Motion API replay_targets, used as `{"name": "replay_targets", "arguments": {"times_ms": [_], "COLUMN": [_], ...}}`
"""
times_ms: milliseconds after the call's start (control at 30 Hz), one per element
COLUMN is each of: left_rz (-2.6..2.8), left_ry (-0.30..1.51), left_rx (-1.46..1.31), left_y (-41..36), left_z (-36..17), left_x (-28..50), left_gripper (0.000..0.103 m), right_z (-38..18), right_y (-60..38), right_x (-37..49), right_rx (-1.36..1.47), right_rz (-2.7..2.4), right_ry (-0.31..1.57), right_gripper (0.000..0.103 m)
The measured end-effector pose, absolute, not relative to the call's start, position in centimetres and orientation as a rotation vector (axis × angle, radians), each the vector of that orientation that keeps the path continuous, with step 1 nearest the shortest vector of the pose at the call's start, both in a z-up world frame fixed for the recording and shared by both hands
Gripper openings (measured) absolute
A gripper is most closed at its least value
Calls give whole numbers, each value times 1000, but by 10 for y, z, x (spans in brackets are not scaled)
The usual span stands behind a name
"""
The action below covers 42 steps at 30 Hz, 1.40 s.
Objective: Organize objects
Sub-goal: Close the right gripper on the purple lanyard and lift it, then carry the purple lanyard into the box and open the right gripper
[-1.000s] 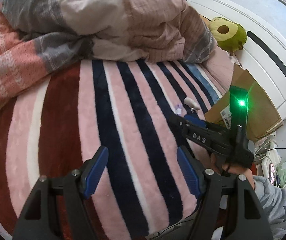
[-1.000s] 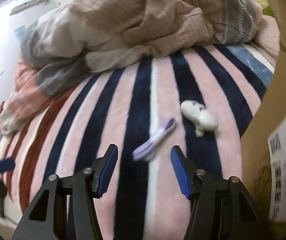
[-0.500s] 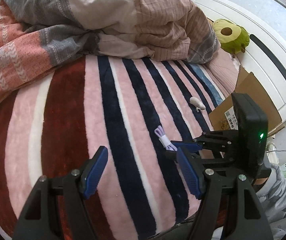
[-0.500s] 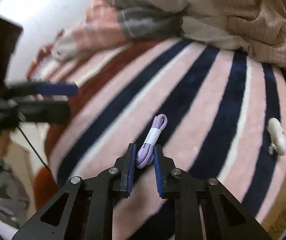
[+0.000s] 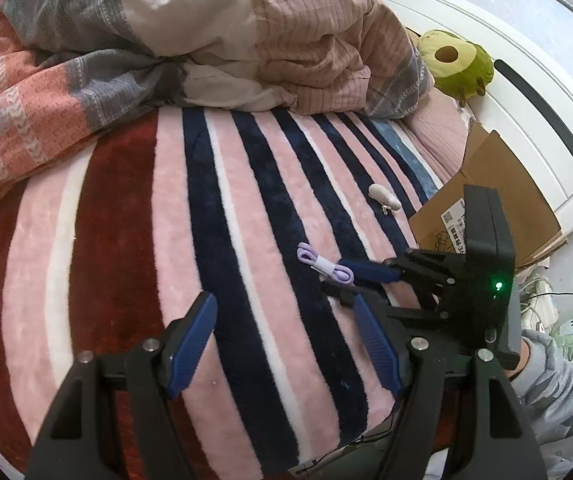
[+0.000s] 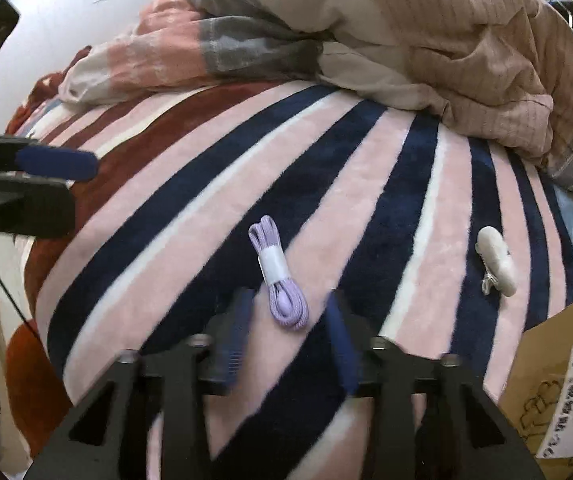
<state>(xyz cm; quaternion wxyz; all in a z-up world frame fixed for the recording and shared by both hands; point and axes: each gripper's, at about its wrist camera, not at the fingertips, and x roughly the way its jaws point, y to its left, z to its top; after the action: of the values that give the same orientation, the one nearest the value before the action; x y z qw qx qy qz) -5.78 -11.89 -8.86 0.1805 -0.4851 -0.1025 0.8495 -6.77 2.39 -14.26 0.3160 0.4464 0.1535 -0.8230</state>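
Observation:
A coiled lilac cable (image 6: 279, 280) with a white band lies on the striped blanket (image 6: 190, 216); it also shows in the left wrist view (image 5: 325, 267). My right gripper (image 6: 291, 320) is open, its blue fingers on either side of the cable's near end, not holding it. In the left wrist view the right gripper (image 5: 346, 280) sits at the cable. A small white object (image 6: 496, 261) lies to the right, also seen from the left (image 5: 384, 197). My left gripper (image 5: 284, 344) is open and empty above the blanket.
A cardboard box (image 5: 490, 200) stands at the bed's right side, its corner in the right wrist view (image 6: 558, 380). A crumpled duvet (image 5: 190, 36) fills the far side. A green avocado plush (image 5: 456, 62) sits by the white headboard (image 5: 526, 92).
My right gripper was shut on the lilac cable half a second ago; it has opened and the cable now lies loose on the blanket. The left gripper barely moved.

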Motion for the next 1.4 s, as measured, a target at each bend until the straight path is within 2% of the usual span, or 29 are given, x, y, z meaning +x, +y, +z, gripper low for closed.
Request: {"name": "replay_targets", "arguments": {"times_ms": [100, 200, 433, 633, 700, 767, 1100, 1400], "left_rz": [2403, 2392, 2358, 2341, 2329, 2313, 2259, 2165], "left_ry": [-293, -294, -291, -273, -278, -260, -86, 13], "left_rx": [-1378, -1364, -1243, -1115, -1081, -1044, -992, -1095], "left_y": [-117, -112, -86, -58, -50, -36, 66, 146], "left_z": [-88, -84, -49, -10, 0, 12, 45, 34], "left_x": [-58, -58, -56, -56, -57, -60, -80, -107], "left_gripper": [68, 68, 67, 46, 36, 31, 30, 30], "right_z": [-142, -129, -63, -10, 1, 11, 40, 29], "right_y": [16, 19, 27, 47, 59, 70, 162, 234], "right_x": [-64, -56, -27, -15, -13, -12, -26, -54], "right_rx": [1139, 1113, 950, 851, 825, 809, 827, 1014], "right_rz": [-2179, -2142, -2098, -2106, -2121, -2144, -2261, -2317], "right_ry": [461, 426, 406, 367, 369, 372, 287, 209], "right_gripper": [11, 9, 9, 9, 9, 9, 9, 9]}}
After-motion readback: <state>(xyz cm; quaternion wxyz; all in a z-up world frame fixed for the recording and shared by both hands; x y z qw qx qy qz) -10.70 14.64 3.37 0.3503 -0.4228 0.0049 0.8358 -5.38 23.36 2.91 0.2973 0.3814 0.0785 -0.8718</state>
